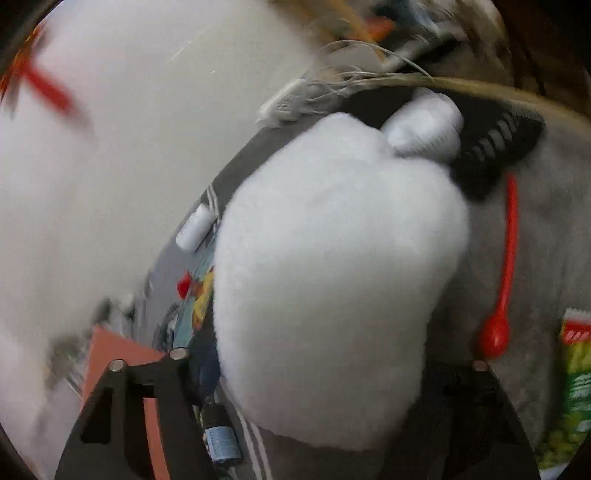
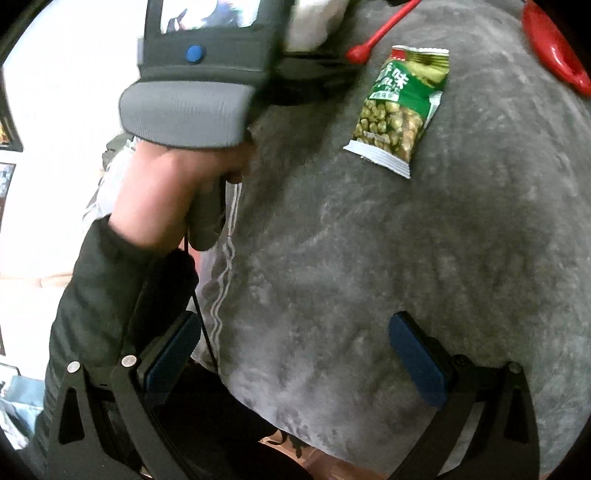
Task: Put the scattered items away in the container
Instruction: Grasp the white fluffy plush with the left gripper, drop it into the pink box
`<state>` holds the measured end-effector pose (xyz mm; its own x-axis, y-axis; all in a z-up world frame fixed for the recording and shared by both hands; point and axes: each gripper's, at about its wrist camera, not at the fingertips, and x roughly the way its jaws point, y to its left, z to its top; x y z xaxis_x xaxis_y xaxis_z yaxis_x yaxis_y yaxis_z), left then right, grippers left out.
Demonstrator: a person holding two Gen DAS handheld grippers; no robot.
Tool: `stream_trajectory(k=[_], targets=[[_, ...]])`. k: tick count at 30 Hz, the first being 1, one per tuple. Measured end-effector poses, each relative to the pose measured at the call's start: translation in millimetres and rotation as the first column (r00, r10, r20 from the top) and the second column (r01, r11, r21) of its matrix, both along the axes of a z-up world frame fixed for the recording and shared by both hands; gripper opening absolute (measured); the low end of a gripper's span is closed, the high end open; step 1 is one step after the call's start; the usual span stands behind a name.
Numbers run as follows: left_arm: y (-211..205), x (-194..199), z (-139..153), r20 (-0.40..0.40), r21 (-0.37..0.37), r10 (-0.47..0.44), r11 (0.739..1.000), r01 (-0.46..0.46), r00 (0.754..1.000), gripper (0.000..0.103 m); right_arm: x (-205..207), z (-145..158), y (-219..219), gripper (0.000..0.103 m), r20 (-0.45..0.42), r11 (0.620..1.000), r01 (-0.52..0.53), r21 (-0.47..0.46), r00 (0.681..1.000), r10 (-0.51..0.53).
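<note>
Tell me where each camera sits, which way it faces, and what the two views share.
Left wrist: on the left gripper, looking down along its fingers at a white fluffy ball between them on the grey blanket; only the black fingers show.
Right wrist: on the right gripper, angled down at the blanket, fingers apart over nothing; the person's left hand and dark sleeve show.
Shared: red spoon, green snack packet.

right gripper (image 2: 295, 354) jaws apart
</note>
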<state>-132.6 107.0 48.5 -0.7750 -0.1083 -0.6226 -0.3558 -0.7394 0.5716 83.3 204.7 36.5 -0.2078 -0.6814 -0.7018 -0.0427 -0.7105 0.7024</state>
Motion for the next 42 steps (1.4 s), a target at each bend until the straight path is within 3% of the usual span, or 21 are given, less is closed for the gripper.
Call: stream_trajectory(k=[2,4,6,9,12,14,17,19,22,23,25,26,27,28,30,31,35,39,42], targets=[[-10.8,0.3,32.3,-0.021,0.092,0.042,0.995,-0.040,0.999,0.050,-1.3,-0.7,-1.5,0.103,0.004,1.000,-0.002,0.008,1.000,0.002],[-23.6,11.6,75.1,-0.116,0.144,0.093,0.987,-0.076,0.989,0.050,-3.6,-1.4,-2.2,0.103,0.013,1.000,0.005,0.012,1.000,-0.005],[-48.4,30.0,128.9,-0.196,0.244,0.152,0.965,-0.102,0.969,0.050,-6.2,-1.4,-2.7,0.103,0.022,1.000,0.019,0.014,1.000,-0.019],[-104.7,64.3,196.8,-0.304,0.368,0.286,0.915,-0.165,0.909,0.052,-7.1,-1.0,-2.2,0.103,0.030,0.999,0.042,0.022,0.999,-0.043],[-177.2,93.7,234.7,-0.342,0.444,0.408,0.864,-0.237,0.847,0.056,-8.3,2.6,-4.3,0.103,0.030,0.998,0.063,0.024,0.998,-0.063],[-215.8,102.3,234.5,-0.323,0.462,0.467,0.837,-0.294,0.823,0.062,-5.2,5.5,-4.3,0.103,0.027,0.996,0.083,0.012,0.996,-0.083],[-262.3,89.3,208.3,-0.214,0.425,0.535,0.804,-0.416,0.817,0.079,-1.2,10.7,-1.1,0.103,0.018,0.995,0.096,-0.018,0.995,-0.096],[-275.8,76.5,188.9,-0.143,0.369,0.573,0.787,-0.494,0.807,0.079,-2.5,15.4,-2.3,0.103,0.004,0.995,0.096,-0.029,0.995,-0.096],[-287.3,91.8,193.4,-0.190,0.419,0.578,0.779,-0.467,0.793,0.081,-9.4,27.4,-10.2,0.102,-0.028,0.990,0.114,-0.082,0.993,-0.117],[-293.7,100.0,201.9,-0.202,0.475,0.597,0.753,-0.456,0.776,0.088,-10.7,35.2,-7.8,0.099,-0.041,0.982,0.134,-0.131,0.989,-0.140],[-303.7,110.5,209.8,-0.178,0.567,0.609,0.705,-0.425,0.773,0.096,-17.2,58.1,3.7,0.094,-0.097,0.956,0.177,-0.233,0.974,-0.204],[-304.2,109.5,213.0,-0.160,0.597,0.619,0.681,-0.425,0.769,0.096,-21.8,68.6,9.6,0.094,-0.129,0.950,0.196,-0.244,0.964,-0.232],[-311.2,109.6,211.8,-0.116,0.636,0.638,0.636,-0.437,0.761,0.096,-29.7,80.8,17.0,0.094,-0.170,0.945,0.222,-0.239,0.949,-0.266],[-316.8,107.0,209.4,-0.063,0.660,0.638,0.603,-0.447,0.767,0.096,-38.8,91.8,25.9,0.094,-0.207,0.944,0.247,-0.221,0.933,-0.293],[-320.6,96.9,205.0,0.004,0.686,0.596,0.583,-0.436,0.803,0.096,-69.2,105.7,46.6,0.094,-0.252,0.935,0.313,-0.169,0.903,-0.347],[-319.6,97.6,205.0,0.011,0.688,0.592,0.581,-0.436,0.806,0.096,-83.1,107.5,54.4,0.094,-0.257,0.929,0.340,-0.146,0.894,-0.368],[-319.9,87.2,201.7,0.011,0.663,0.610,0.589,-0.462,0.793,0.096,-154.0,98.3,84.8,0.093,-0.232,0.895,0.446,0.007,0.871,-0.432],[-336.0,81.3,198.3,0.043,0.681,0.636,0.546,-0.489,0.770,0.096,-215.3,77.2,88.5,0.093,-0.182,0.884,0.452,0.122,0.885,-0.428],[-352.7,82.3,200.1,0.054,0.699,0.670,0.504,-0.507,0.741,0.096,-247.9,59.6,82.9,0.093,-0.155,0.852,0.430,0.298,0.903,-0.401]])
